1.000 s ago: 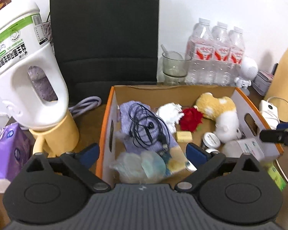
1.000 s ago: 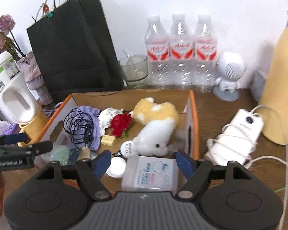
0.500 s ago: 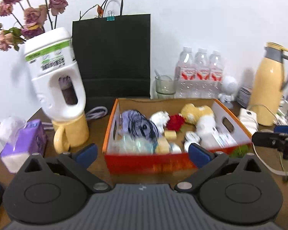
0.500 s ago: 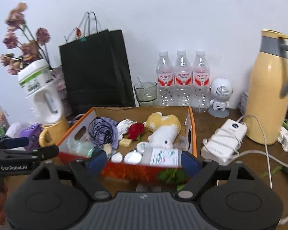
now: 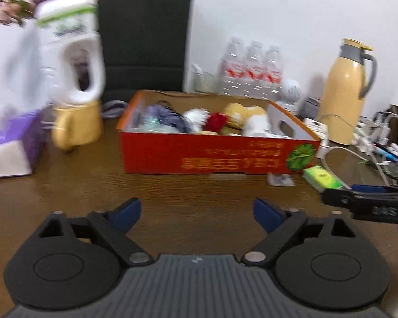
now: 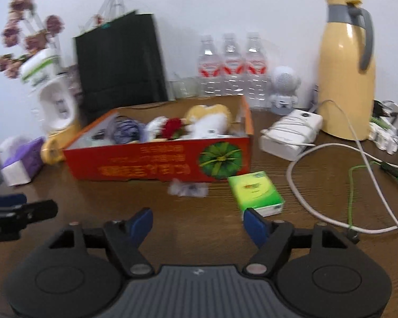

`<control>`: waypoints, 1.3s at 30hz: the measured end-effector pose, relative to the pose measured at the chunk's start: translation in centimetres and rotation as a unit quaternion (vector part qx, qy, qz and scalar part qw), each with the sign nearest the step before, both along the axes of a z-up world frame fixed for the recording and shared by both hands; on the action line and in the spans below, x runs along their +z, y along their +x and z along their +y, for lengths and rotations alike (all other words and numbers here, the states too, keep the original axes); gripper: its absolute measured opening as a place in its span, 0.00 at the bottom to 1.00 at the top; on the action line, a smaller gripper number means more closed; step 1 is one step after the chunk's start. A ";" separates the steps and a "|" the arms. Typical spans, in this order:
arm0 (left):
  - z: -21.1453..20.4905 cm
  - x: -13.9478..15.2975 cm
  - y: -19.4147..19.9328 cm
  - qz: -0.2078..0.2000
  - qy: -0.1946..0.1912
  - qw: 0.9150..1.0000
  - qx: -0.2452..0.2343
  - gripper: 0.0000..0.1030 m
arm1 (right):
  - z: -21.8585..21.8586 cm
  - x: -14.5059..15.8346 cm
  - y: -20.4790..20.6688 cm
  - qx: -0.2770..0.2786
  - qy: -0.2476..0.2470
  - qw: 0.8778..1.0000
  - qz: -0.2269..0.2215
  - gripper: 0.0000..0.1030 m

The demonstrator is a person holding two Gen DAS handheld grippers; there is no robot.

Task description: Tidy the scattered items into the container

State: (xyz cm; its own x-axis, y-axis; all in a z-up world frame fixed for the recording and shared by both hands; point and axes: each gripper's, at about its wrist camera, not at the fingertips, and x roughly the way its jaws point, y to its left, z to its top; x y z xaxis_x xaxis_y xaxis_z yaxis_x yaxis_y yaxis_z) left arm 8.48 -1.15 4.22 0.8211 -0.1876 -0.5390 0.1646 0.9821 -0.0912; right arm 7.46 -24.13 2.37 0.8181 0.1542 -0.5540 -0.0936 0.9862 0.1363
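Note:
An orange-red cardboard box [image 5: 217,156] [image 6: 156,164] stands on the wooden table and holds a plush toy [image 6: 209,116], a red flower [image 6: 173,128], a purple cloth [image 6: 124,131] and other small things. A green tissue pack [image 6: 254,189] [image 5: 323,177] and a small clear wrapper [image 6: 188,188] [image 5: 280,179] lie on the table in front of the box. My left gripper [image 5: 196,212] is open and empty, well in front of the box. My right gripper [image 6: 197,222] is open and empty, just short of the tissue pack.
A yellow thermos [image 6: 345,71], a white power bank with cables [image 6: 291,135], three water bottles [image 6: 232,66] and a black bag [image 6: 119,58] stand behind and right of the box. A white jug on a yellow mug [image 5: 77,122] and a purple tissue box [image 5: 10,151] are to the left.
Both grippers have pulled back from over the box and dropped low toward the table. The box's front wall, the tissue pack and the wrapper have come into view.

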 end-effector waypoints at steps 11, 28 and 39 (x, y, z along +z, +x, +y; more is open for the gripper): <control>-8.3 -2.4 8.2 0.025 0.011 0.995 -0.096 0.51 | -3.9 -2.8 6.3 -0.054 -0.026 0.997 0.042 0.71; -9.7 -3.9 9.7 0.050 -0.003 0.995 -0.089 0.01 | -2.8 -3.6 6.8 -0.037 -0.052 0.998 0.024 0.45; -2.9 -0.2 3.5 0.033 -0.030 0.999 -0.017 0.01 | -0.1 -2.0 4.8 0.024 -0.026 0.999 -0.026 0.44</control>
State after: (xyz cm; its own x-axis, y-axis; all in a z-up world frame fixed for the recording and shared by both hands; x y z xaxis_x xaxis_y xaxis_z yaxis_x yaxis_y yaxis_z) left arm 12.02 -4.07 4.03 0.7767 -0.2483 -0.5789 0.1898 0.9686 -0.1608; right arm 12.31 -24.22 0.36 0.8383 0.1660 -0.5192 -0.1461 0.9861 0.0794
